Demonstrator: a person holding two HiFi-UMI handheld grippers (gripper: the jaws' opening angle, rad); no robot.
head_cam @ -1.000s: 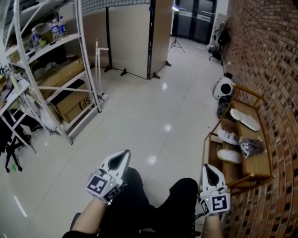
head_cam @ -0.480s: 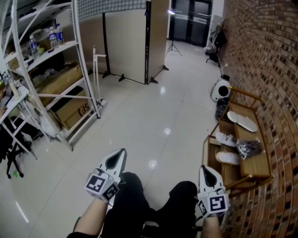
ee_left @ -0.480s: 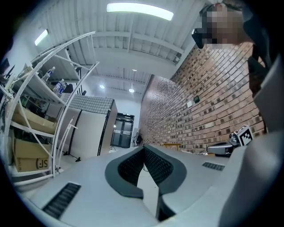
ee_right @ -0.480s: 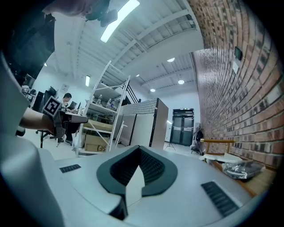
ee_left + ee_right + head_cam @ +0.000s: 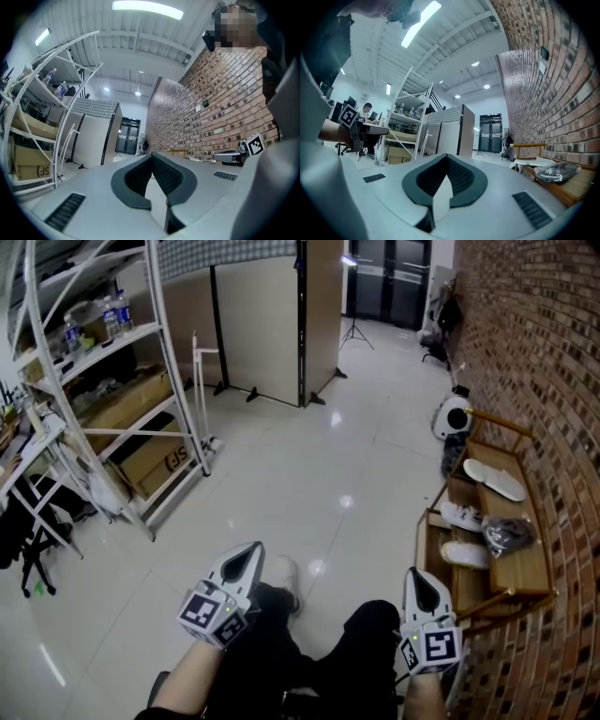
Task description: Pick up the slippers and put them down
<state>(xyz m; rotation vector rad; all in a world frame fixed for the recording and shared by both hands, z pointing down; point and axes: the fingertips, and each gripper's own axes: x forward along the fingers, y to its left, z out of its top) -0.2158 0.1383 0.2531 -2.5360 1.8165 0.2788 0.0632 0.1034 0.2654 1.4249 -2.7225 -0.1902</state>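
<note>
A pair of flat white slippers lies on top of a low wooden shoe rack against the brick wall at the right. Beside them on the top board sits a dark crumpled bag. Two white shoes rest on the rack's lower shelf. My left gripper is held low over the person's lap, shut with nothing in it, its pads meeting at the tips. My right gripper is also shut and empty, just short of the rack's near end. The right gripper view shows the rack and the bag at its right.
White metal shelving with boxes and bottles stands at the left, folding partition panels at the back. A round white device sits on the floor beyond the rack. The person's dark-trousered legs fill the bottom, and glossy tiled floor lies ahead.
Both grippers have stayed shut and almost still. The head view has shifted a little, and a white shoe on the person's foot has come into sight beside the left gripper.
</note>
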